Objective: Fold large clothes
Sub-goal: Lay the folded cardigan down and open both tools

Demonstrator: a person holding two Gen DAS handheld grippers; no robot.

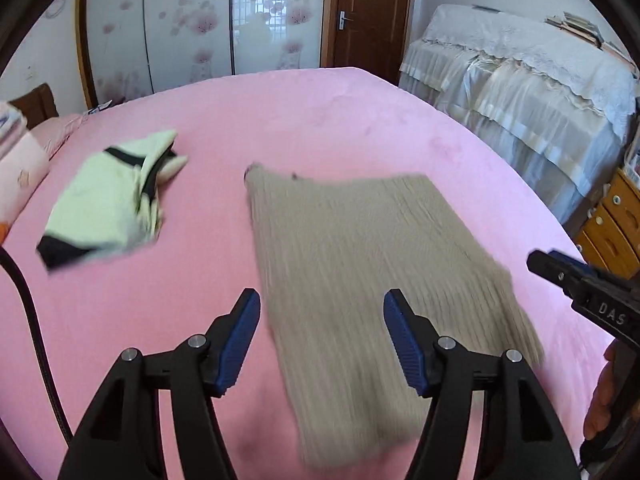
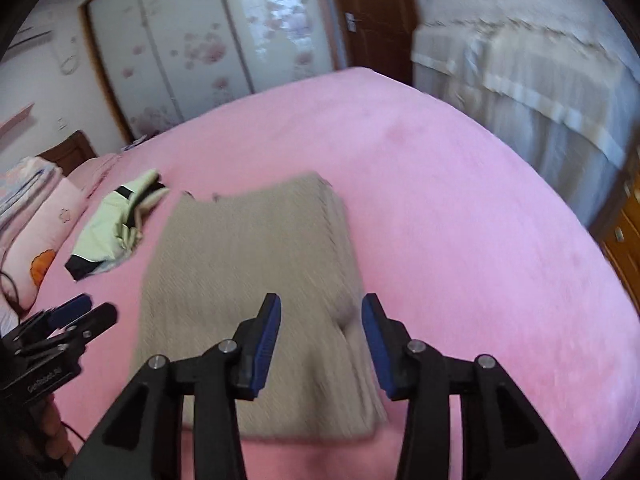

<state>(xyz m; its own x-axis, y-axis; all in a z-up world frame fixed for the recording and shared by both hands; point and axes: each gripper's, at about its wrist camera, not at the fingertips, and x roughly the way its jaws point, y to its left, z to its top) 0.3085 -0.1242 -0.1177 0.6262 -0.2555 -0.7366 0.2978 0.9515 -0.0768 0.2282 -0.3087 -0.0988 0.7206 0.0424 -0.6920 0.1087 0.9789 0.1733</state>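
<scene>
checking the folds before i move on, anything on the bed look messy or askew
The beige knit garment lies flat in a fairly tidy folded rectangle. The pale green and black garment beside it looks rougher: a bunched bundle with a loose end sticking out at its far side, lying at an angle on the pink bedcover. Blur hides finer detail.

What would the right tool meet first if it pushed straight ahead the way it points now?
Most likely the folded beige garment, lying on the pink bed between and beyond the right tool's open jaws. The blur leaves depth uncertain.
</scene>
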